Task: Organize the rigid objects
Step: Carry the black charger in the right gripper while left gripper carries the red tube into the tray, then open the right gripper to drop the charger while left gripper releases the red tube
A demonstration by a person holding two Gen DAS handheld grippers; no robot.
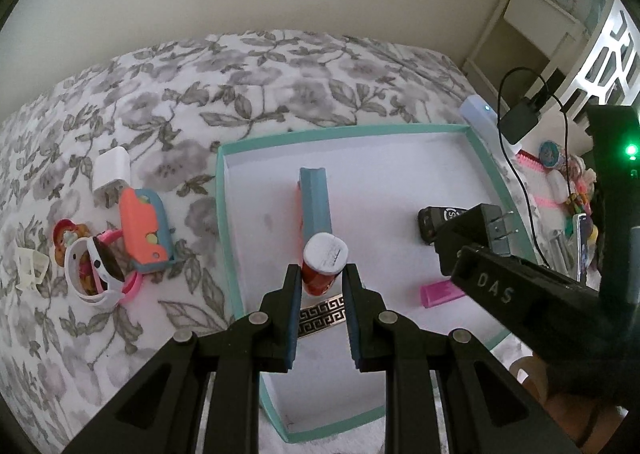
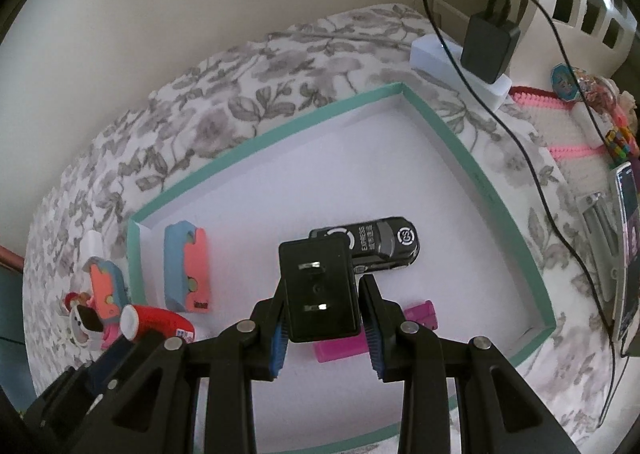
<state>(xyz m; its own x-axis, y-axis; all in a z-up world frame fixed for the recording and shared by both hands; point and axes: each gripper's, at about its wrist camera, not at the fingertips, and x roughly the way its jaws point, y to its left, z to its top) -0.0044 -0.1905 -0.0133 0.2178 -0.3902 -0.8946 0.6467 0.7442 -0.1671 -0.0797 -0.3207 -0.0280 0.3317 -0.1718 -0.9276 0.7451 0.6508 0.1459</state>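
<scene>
**Two loads hanging over the teal tray**

The left gripper (image 1: 321, 286) is clenching a small red cylindrical bottle with a white cap (image 1: 323, 263), its blue pads pinching the body just below the cap, above the white floor of the shallow teal-rimmed cardboard tray (image 1: 224, 190). The bottle is looking light, stiff and smooth, so a round side could be slipping; holding across the middle appears safest. The right gripper (image 2: 322, 306) is grasping a black boxy plastic wall charger with two metal prongs (image 2: 320, 290) by its flat sides, a firm, easy hold. Already lying in the tray are a blue-and-coral plastic clip (image 2: 187, 270), a black toy car (image 2: 380, 248) and a small magenta block (image 2: 340, 346). Outside, on the grey floral bedspread (image 1: 280, 74), more trinkets are waiting.
</scene>
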